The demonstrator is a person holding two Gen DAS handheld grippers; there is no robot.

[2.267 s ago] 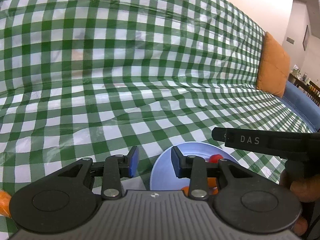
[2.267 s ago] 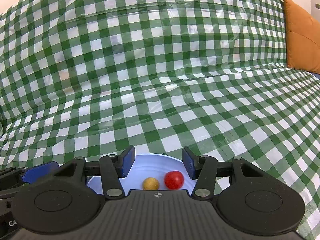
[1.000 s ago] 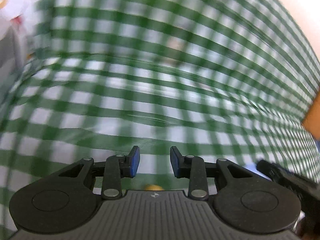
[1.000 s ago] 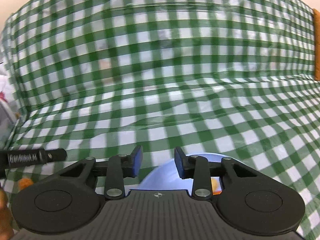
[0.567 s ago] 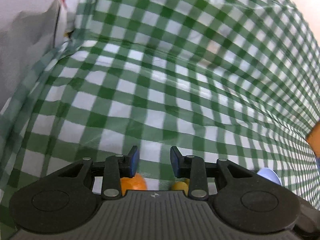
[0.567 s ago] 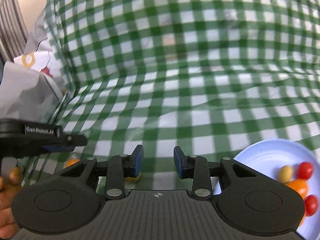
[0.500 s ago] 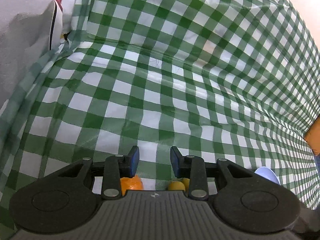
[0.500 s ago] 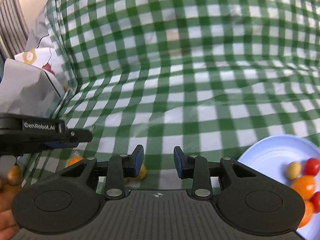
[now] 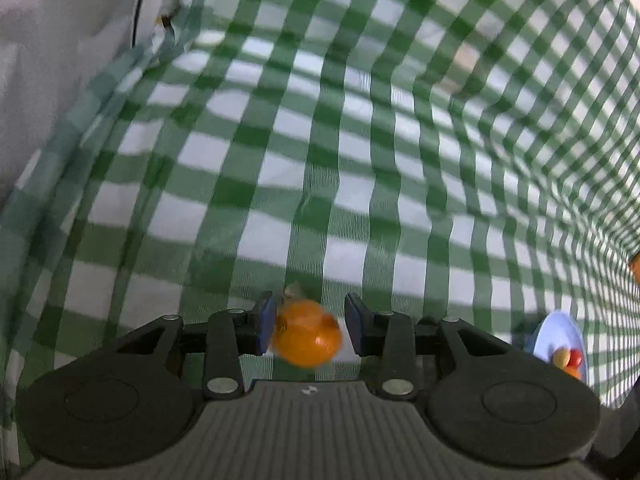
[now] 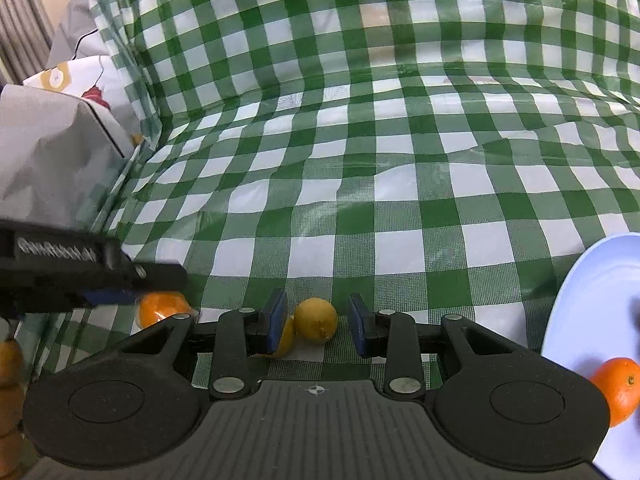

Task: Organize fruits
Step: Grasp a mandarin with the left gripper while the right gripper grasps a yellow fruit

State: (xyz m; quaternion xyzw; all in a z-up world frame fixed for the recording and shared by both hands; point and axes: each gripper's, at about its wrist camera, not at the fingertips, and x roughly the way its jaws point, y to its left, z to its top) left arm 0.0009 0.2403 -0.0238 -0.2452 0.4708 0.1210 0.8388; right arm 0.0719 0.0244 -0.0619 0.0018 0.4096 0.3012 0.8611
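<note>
An orange (image 9: 306,340) lies on the green checked cloth (image 9: 320,160) between the fingers of my left gripper (image 9: 310,328). Its jaws are opening, and a thin gap shows beside the right pad (image 9: 354,330). In the right wrist view a yellow lemon (image 10: 318,316) lies on the cloth between the fingers of my right gripper (image 10: 317,322), clear of both pads. A second yellow fruit (image 10: 285,342) is half hidden behind the left finger. The left gripper (image 10: 160,280) reaches in from the left over the same orange (image 10: 162,308). The pale blue plate (image 10: 580,300) sits at the right.
On the plate lie an orange (image 10: 616,384) and, in the left wrist view, small red and yellow fruits (image 9: 566,358). A grey and white patterned cushion (image 10: 52,152) bounds the cloth on the left. The cloth rises up a backrest behind.
Both grippers have swung left from the plate and dropped toward the loose fruit. The left jaws have widened around the orange. The lemon now lies between the right fingers.
</note>
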